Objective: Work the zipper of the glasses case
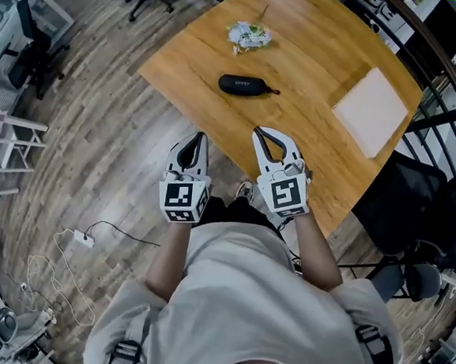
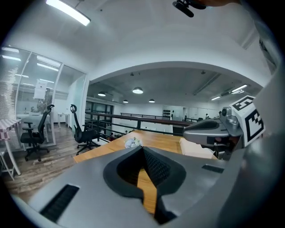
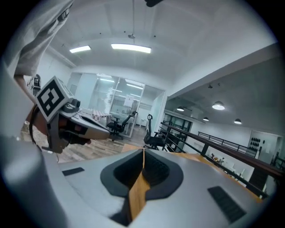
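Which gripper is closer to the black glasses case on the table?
Right. The right gripper is over the near edge of the table, just short of the glasses case. The left gripper hangs farther back, off that edge. Neither touches it.

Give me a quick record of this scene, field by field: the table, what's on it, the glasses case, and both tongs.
table: wooden top
glasses case: black, lying flat mid-table, looks closed, nothing touching it
other items: pale crumpled bundle beyond the case; pale flat pad toward the right edge
left tongs: shut, empty, at the table's near edge
right tongs: shut, empty, just over the near edge, apart from the case
task state: zipper not yet worked
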A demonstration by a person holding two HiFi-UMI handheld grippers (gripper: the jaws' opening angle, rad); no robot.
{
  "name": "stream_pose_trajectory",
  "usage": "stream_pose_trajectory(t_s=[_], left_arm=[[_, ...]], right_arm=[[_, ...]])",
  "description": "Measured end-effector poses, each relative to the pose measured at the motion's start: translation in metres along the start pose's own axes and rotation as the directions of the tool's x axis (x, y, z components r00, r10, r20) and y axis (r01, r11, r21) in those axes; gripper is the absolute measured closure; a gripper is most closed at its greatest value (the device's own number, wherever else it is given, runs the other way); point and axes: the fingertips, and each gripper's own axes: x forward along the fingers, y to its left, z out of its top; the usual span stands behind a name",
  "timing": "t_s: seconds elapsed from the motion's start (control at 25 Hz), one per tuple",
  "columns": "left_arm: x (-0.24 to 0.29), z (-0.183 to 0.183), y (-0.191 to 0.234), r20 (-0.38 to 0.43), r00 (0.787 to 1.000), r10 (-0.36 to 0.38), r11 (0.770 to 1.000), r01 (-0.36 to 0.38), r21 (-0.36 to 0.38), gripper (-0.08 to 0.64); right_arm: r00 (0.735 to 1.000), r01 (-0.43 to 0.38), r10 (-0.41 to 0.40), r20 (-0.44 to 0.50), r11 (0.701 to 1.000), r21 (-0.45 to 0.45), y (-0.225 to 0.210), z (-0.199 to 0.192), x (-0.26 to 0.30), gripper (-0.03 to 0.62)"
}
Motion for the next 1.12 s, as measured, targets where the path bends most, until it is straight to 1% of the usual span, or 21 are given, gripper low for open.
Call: stream_pose_trajectory(t_s=[0.12,0.28,0.36,0.4,0.48,0.56,0.64,0.72,0.8,0.84,0.88,0.92,1.04,1.12], left_arm=[[0.025,-0.007,0.013,-0.029,1.000,0.009,1.000,-0.009,-0.008,0.537],[0.056,-0.023,0.037,-0.071,0.997,0.021,1.000,-0.022,-0.015,0.537],[0.074,-0.034,0.047,-0.095,0.995,0.017,0.999,-0.019,-0.027,0.537],[0.083,-0.039,0.051,-0.109,0.994,0.011,0.999,-0.015,-0.034,0.537],[0.100,-0.050,0.059,-0.143,0.990,-0.006,0.999,0.000,-0.045,0.537],[0.112,-0.061,0.067,-0.177,0.984,-0.027,0.998,0.018,-0.053,0.537],[0.122,-0.073,0.072,-0.214,0.976,-0.048,0.997,0.034,-0.068,0.537],[0.138,-0.085,0.078,-0.246,0.967,-0.069,0.995,0.050,-0.082,0.537],[0.155,-0.097,0.085,-0.272,0.958,-0.086,0.995,0.068,-0.075,0.537],[0.162,-0.102,0.088,-0.285,0.954,-0.094,0.994,0.077,-0.073,0.537],[0.166,-0.108,0.089,-0.297,0.949,-0.102,0.994,0.083,-0.077,0.537],[0.169,-0.113,0.089,-0.310,0.944,-0.110,0.992,0.087,-0.088,0.537],[0.177,-0.125,0.093,-0.338,0.933,-0.125,0.989,0.088,-0.121,0.537],[0.186,-0.131,0.098,-0.349,0.928,-0.130,0.987,0.089,-0.132,0.537]], right_arm=[[0.998,-0.026,0.027,-0.048,1.000,0.017,-0.013,-0.017,0.029,0.565],[0.993,-0.059,0.055,-0.109,0.997,-0.041,-0.017,-0.036,0.070,0.565],[0.988,-0.072,0.064,-0.140,0.996,-0.051,-0.020,-0.048,0.090,0.565],[0.985,-0.076,0.065,-0.161,0.995,-0.066,-0.022,-0.054,0.100,0.565],[0.974,-0.087,0.054,-0.220,0.986,-0.145,-0.024,-0.068,0.118,0.565],[0.959,-0.113,0.044,-0.280,0.965,-0.236,-0.023,-0.080,0.132,0.565],[0.941,-0.149,0.048,-0.336,0.947,-0.284,-0.023,-0.093,0.142,0.565],[0.914,-0.190,0.046,-0.403,0.927,-0.325,-0.025,-0.112,0.155,0.565],[0.886,-0.226,0.030,-0.463,0.900,-0.374,-0.027,-0.132,0.171,0.559],[0.871,-0.246,0.026,-0.490,0.886,-0.392,-0.027,-0.140,0.178,0.525],[0.856,-0.270,0.024,-0.517,0.873,-0.406,-0.026,-0.149,0.182,0.428],[0.840,-0.295,0.023,-0.543,0.858,-0.420,-0.024,-0.157,0.184,0.389],[0.805,-0.364,0.016,-0.593,0.804,-0.471,-0.021,-0.179,0.192,0.335],[0.791,-0.392,0.001,-0.611,0.769,-0.506,-0.021,-0.192,0.201,0.318]])
